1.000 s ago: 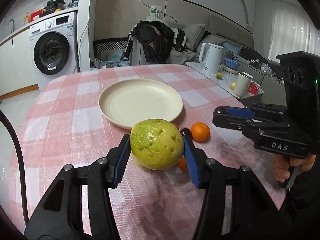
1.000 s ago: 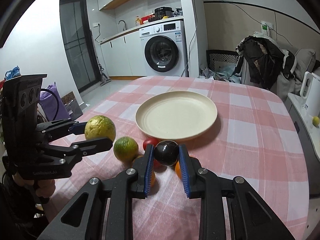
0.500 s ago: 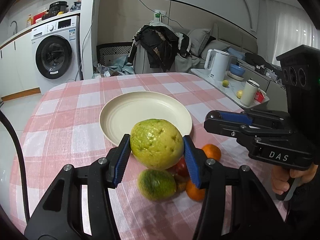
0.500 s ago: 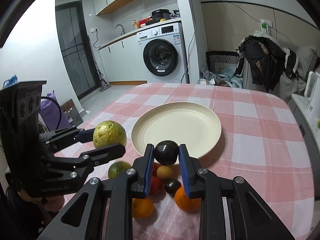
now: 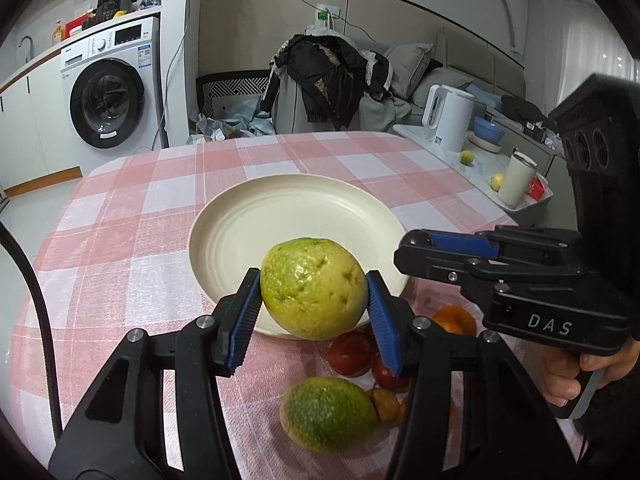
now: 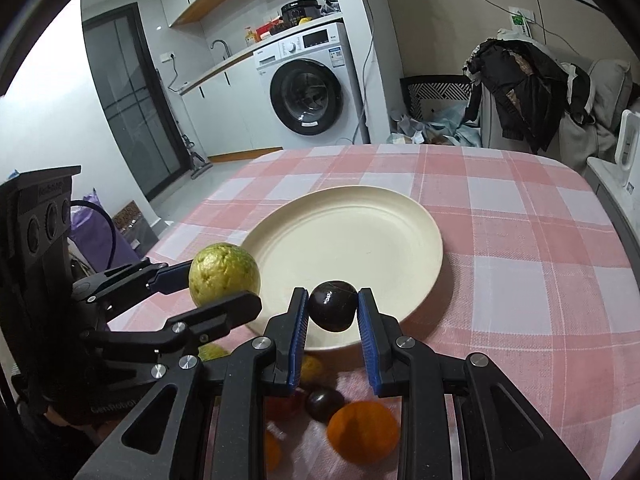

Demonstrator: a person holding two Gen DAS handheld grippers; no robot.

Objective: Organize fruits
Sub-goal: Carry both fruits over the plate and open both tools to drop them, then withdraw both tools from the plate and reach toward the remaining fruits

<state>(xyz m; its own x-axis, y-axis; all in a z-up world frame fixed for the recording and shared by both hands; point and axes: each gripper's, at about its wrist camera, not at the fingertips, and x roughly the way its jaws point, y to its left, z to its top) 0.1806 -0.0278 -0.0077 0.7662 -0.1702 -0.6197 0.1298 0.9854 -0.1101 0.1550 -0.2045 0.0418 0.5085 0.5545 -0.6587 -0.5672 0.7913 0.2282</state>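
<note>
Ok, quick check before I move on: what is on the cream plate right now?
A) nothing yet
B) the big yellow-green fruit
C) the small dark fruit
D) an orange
A: the plate is bare; the yellow-green fruit is clamped in the left gripper and the dark fruit in the right gripper, both held above its near rim.

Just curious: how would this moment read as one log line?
left claw: holds guava | right claw: holds dark fruit | plate: empty
</note>
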